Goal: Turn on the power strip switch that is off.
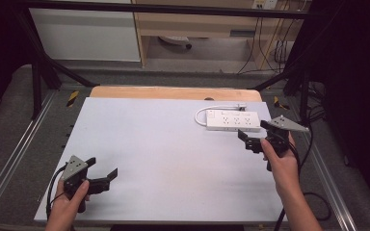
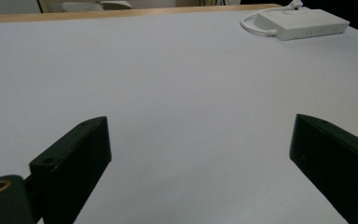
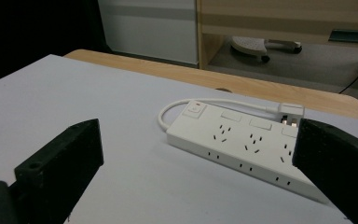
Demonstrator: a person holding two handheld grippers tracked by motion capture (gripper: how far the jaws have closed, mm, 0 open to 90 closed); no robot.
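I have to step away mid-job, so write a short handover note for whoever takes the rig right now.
Left gripper: open, holding nothing, low over the near left of the white table top.
Right gripper: open, holding nothing, just short of the white power strip.
Power strip: flat at the far right, its cord looped back, plug lying by its far end.
Done: nothing gripped yet.
Left: probably close in on the strip and grasp it.

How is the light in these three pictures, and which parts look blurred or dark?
High view: even light on the white table, dark corners, faint shadow under the left gripper. Left gripper view: near jaws soft, power strip a little blurred. Right gripper view: power strip sharp, jaws soft and dark.
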